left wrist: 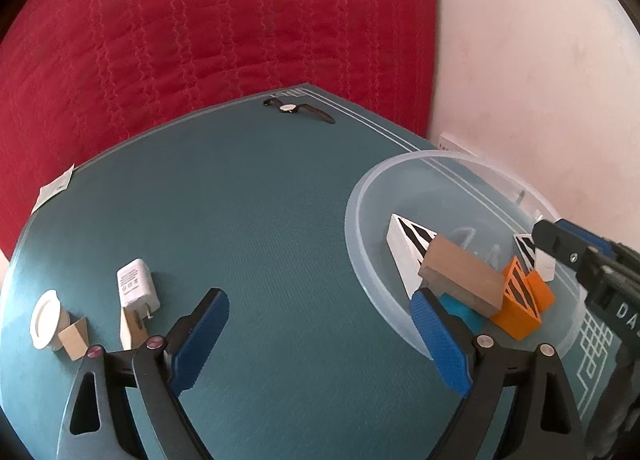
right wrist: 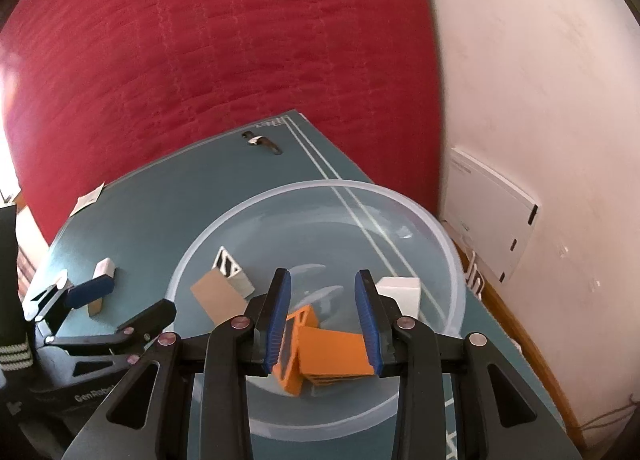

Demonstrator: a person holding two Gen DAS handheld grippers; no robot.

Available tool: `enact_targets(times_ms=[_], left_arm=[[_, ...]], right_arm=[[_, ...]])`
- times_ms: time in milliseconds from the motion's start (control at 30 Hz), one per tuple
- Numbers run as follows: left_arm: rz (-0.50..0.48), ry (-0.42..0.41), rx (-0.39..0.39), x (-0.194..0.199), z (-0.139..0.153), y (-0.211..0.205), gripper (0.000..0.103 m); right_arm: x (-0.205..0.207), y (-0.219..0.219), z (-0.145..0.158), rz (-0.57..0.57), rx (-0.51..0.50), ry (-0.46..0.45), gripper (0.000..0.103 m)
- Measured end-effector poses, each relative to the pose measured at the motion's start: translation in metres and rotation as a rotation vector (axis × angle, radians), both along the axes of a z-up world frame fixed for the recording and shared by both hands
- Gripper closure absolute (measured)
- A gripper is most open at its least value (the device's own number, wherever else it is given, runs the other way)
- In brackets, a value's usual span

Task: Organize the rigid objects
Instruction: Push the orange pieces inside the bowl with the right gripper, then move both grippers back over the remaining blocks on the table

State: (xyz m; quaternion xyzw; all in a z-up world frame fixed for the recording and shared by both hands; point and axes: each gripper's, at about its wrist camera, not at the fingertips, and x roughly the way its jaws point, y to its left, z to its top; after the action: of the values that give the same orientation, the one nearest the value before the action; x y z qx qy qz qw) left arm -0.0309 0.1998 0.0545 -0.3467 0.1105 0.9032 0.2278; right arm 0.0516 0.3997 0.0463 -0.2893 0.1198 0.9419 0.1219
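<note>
Looking left of our wide, empty left gripper [left wrist: 320, 340], the charger [left wrist: 136, 288] stands nearest (probably upright); our right gripper [right wrist: 324, 324], narrow, seemingly holding nothing, hangs over the bowl [right wrist: 440, 228].

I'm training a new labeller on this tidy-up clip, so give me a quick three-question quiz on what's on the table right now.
1. True or false: the watch lies inside the clear bowl.
2. Which is in the bowl? A charger, B orange block, C white cap.
3. Fill in: the left gripper's jaws stand ___.
Key: 1 false, the watch lies on the mat; 2 B; 3 open.
</note>
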Motion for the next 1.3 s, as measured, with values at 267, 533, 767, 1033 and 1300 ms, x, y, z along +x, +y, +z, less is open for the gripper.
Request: enact_targets(times_ms=[267,533,767,1033,1300], left_arm=[[0.048,0.000,0.038,0.003,0.007,-0.027,0.008],[0.113,-0.003,0.052,0.000,0.007,-0.057,0.008],[0.202,-0.030,0.055,-0.006,0.000,-0.090,0.008],[0.308,-0.041,0.069,-0.014,-0.002,-0.132,0.007],[0.421,-0.057,0.086,-0.026,-0.009,-0.174,0.007]], right_arm=[[0.001,-0.022,0.000,0.046,0.054,0.010,0.068],[0.003,-0.045,0.000,0.087,0.098,0.016,0.068],[0.004,-0.062,-0.002,0.134,0.120,0.010,0.068],[0.006,-0.088,-0.005,0.197,0.153,0.004,0.068],[0.009,-0.118,-0.011,0.272,0.205,0.001,0.068]])
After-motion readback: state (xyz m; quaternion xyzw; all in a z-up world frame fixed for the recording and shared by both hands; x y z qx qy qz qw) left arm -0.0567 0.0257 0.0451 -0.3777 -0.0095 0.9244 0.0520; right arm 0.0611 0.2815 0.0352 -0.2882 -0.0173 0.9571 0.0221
